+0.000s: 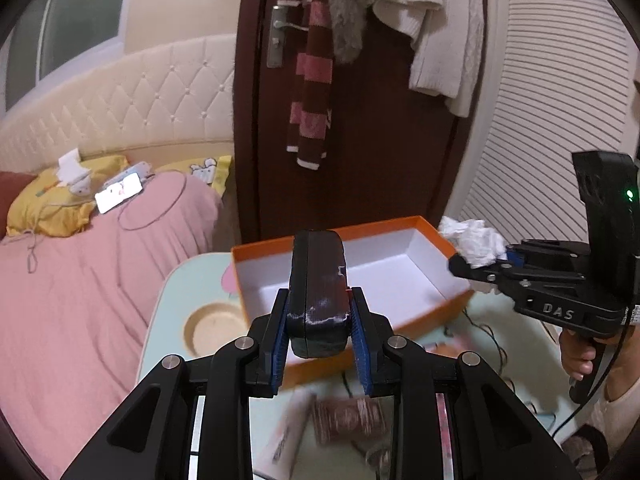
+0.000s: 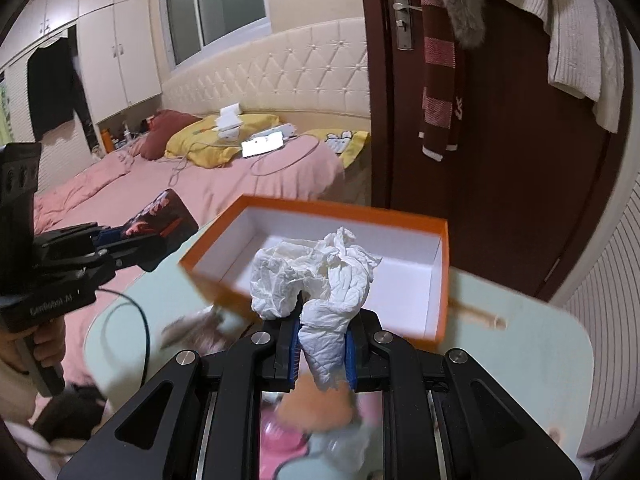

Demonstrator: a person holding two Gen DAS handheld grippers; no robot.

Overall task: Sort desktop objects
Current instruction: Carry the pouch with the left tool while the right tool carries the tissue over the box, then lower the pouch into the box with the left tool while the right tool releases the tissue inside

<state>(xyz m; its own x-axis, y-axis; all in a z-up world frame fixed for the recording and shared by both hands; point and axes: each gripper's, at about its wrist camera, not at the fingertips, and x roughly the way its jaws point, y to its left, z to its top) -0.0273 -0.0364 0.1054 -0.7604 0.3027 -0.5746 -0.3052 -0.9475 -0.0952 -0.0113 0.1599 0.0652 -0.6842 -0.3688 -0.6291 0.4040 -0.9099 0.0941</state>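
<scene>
My left gripper [image 1: 319, 320] is shut on a dark oval case [image 1: 318, 280] with white scuffs, held above the near wall of an orange box [image 1: 430, 230] with a white inside. In the right wrist view the left gripper [image 2: 132, 246] holds the case [image 2: 160, 216] left of the box [image 2: 360, 214]. My right gripper [image 2: 322, 344] is shut on a crumpled white tissue [image 2: 316, 268], held before the box's near edge. In the left wrist view the right gripper [image 1: 480, 266] holds the tissue [image 1: 474, 240] at the box's right corner.
The box stands on a pale green table [image 1: 188, 280] with a cartoon print. A patterned roll [image 1: 348, 420], a packet and black cables [image 1: 492, 340] lie on the table near me. A pink bed [image 1: 80, 280] is to the left, a brown door [image 1: 360, 120] behind.
</scene>
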